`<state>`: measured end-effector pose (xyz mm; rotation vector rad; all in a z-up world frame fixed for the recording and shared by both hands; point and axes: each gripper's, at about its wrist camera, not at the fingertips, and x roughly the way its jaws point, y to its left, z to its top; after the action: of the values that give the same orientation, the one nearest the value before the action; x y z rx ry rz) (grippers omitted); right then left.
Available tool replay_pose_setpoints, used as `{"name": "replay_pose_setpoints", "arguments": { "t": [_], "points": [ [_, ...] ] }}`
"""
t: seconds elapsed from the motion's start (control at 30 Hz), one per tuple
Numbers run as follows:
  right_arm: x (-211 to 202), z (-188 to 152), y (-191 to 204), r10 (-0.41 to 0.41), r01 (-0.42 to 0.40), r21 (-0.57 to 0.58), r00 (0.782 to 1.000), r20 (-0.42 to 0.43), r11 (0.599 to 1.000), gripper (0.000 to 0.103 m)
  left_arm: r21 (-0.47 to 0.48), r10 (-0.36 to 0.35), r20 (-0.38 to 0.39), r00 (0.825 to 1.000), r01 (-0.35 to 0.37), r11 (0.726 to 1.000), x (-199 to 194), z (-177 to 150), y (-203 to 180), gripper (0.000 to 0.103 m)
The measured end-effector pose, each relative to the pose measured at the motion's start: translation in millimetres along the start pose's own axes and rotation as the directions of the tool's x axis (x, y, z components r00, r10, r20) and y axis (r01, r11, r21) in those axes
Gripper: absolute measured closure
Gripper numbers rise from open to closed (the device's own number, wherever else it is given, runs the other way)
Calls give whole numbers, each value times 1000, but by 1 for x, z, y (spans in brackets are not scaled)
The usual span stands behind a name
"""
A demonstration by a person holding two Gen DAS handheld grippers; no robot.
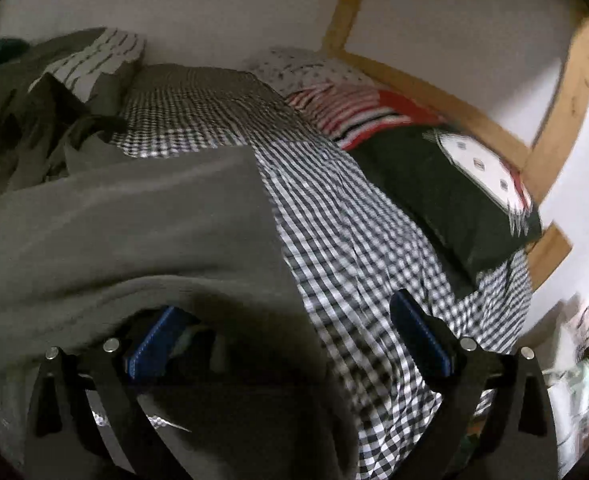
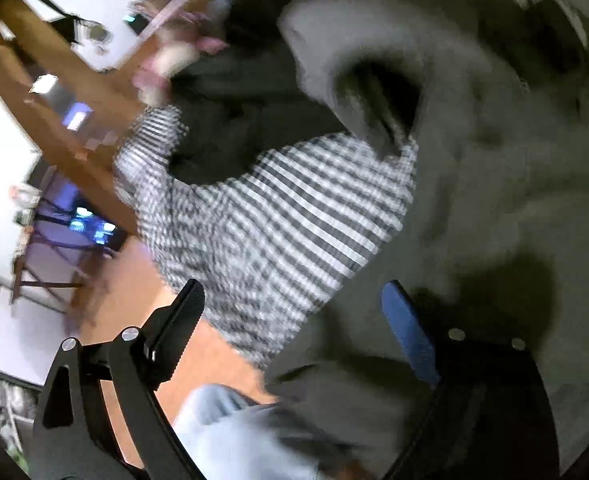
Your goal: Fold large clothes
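A large grey garment (image 1: 134,220) lies on a black-and-white checked bedspread (image 1: 354,240). My left gripper (image 1: 286,336) stands open over the garment's right edge. A fold of the grey cloth hangs over its left fingertip (image 1: 154,340), and its right fingertip (image 1: 418,332) is over the checks. In the right wrist view the grey garment (image 2: 514,200) fills the right side, with a round sleeve or neck opening (image 2: 378,100) at the top. My right gripper (image 2: 294,320) is open, with nothing pressed between its pads, above where the grey cloth meets the checked bedspread (image 2: 274,220).
A black pillow with a white print (image 1: 454,184) and red-striped cloth (image 1: 354,112) lie along the wooden bed frame (image 1: 434,92). A heap of dark clothes (image 1: 34,100) sits at far left. Beyond the bed's edge are orange floor (image 2: 126,300) and a light-blue trouser leg (image 2: 234,432).
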<state>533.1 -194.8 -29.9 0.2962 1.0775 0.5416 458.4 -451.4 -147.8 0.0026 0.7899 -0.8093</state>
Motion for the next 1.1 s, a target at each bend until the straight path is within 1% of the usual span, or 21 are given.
{"name": "replay_pose_setpoints", "arguments": {
  "t": [0.1, 0.17, 0.23, 0.27, 0.3, 0.37, 0.4, 0.43, 0.47, 0.5, 0.53, 0.57, 0.6, 0.63, 0.67, 0.7, 0.77, 0.8, 0.9, 1.03, 1.1],
  "points": [
    [-95, 36, 6, 127, -129, 14, 987, 95, 992, 7, -71, -39, -31, 999, 36, 997, -13, 29, 44, 5],
    [-165, 56, -8, 212, -222, 42, 963, 163, 974, 3, -128, 3, -65, 998, -11, 992, -25, 39, 79, 5],
    [-224, 64, -33, 261, -280, 58, 939, 223, 958, 3, -148, -22, -83, 996, 10, 989, -40, 40, 103, 5],
    [-257, 66, -52, 251, -276, 50, 925, 284, 960, 3, -149, -44, -72, 996, 33, 988, -54, 40, 115, 5],
    [-285, 64, -75, 188, -219, 50, 918, 351, 975, 3, -142, -19, -55, 998, 11, 990, -64, 41, 123, 5],
    [-305, 56, -116, 10, -59, 112, 917, 399, 992, 3, -141, 120, 20, 993, -116, 983, -93, 45, 151, 5],
    [-306, 50, -142, -86, 23, 161, 914, 397, 987, 3, -166, 176, 43, 983, -166, 972, -102, 48, 168, 5],
    [-296, 41, -180, -221, 146, 222, 906, 362, 964, 3, -213, 235, 47, 971, -220, 952, -105, 50, 194, 5],
    [-285, 35, -203, -301, 225, 255, 899, 318, 940, 3, -229, 258, 5, 966, -250, 941, -97, 52, 213, 5],
    [-266, 27, -232, -395, 323, 288, 886, 242, 902, 4, -227, 261, -52, 964, -266, 937, -85, 52, 227, 5],
    [-235, 12, -266, -476, 419, 308, 869, 138, 854, 4, -206, 276, -129, 952, -298, 932, -66, 49, 243, 5],
    [-213, 1, -286, -500, 458, 306, 863, 74, 835, 4, -180, 311, -166, 936, -339, 924, -55, 44, 251, 5],
    [-184, -13, -306, -519, 500, 288, 855, -15, 817, 4, -143, 365, -191, 911, -394, 908, -45, 39, 256, 5],
    [-154, -31, -322, -545, 557, 250, 830, -120, 792, 5, -107, 423, -216, 880, -452, 886, -37, 32, 262, 5],
    [-135, -46, -327, -564, 591, 207, 807, -178, 780, 10, -101, 446, -235, 863, -478, 872, -33, 25, 269, 5],
    [-123, -61, -324, -599, 624, 134, 779, -185, 770, 10, -112, 448, -245, 859, -485, 868, -32, 18, 276, 5],
    [-114, -94, -301, -693, 695, -20, 714, -95, 719, 10, -105, 435, -212, 875, -463, 880, -36, 5, 287, 5],
    [-119, -104, -296, -698, 700, -10, 712, -72, 714, 10, -77, 427, -193, 884, -447, 891, -38, 0, 289, 5],
    [-137, -122, -295, -660, 663, 35, 748, -69, 748, 10, -62, 412, -189, 891, -430, 901, -43, 0, 289, 5],
    [-149, -118, -280, -650, 651, 8, 759, -45, 759, 10, -174, 371, -165, 914, -397, 901, -58, 14, 295, 5],
    [-165, -104, -282, -676, 674, 53, 736, 35, 737, 10, -153, 394, -132, 909, -412, 898, -66, 19, 288, 5]
  ]
}}
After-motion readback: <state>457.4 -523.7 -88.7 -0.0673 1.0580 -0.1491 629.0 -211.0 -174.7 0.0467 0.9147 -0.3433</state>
